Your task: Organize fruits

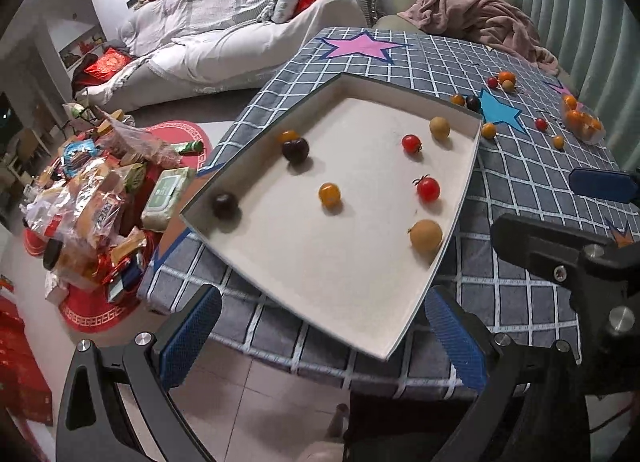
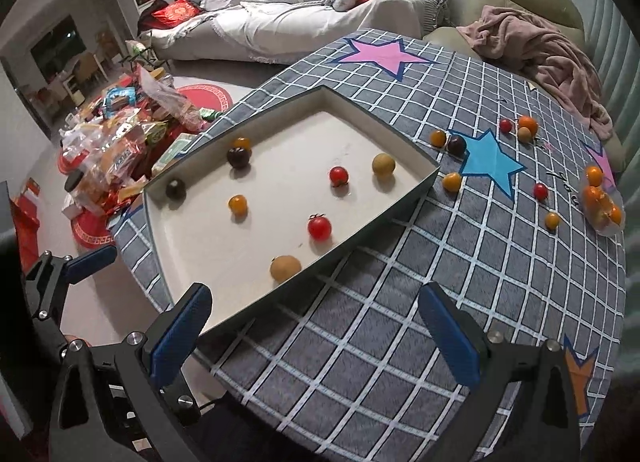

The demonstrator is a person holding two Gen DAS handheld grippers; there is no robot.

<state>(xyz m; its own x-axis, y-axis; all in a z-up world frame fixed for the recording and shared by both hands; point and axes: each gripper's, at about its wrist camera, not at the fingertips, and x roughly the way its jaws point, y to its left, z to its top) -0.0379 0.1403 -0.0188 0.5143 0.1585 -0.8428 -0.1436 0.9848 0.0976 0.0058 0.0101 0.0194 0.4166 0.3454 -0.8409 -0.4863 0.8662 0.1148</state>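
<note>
A shallow white box tray [image 1: 360, 302] [image 2: 192, 238] lies on the checked tablecloth and holds several small fruits: red tomatoes [image 1: 428, 188] [image 2: 319, 227], a yellow one [image 1: 329, 194] [image 2: 237, 204], dark plums [image 1: 295, 149] [image 2: 239, 157] and tan longans [image 1: 426, 236] [image 2: 285, 268]. More loose fruits [image 2: 452, 181] [image 1: 489, 129] lie on the cloth right of the tray. My left gripper [image 1: 324, 342] is open and empty at the tray's near corner. My right gripper [image 2: 316, 338] is open and empty over the cloth by the tray's near side.
A clear bag of orange fruits [image 2: 604, 204] [image 1: 582, 120] sits at the table's right edge. A pink blanket [image 2: 540, 50] lies on the chair behind. A pile of snack packs [image 1: 92, 198] sits on the low red table at left. The sofa [image 2: 300, 2] is behind.
</note>
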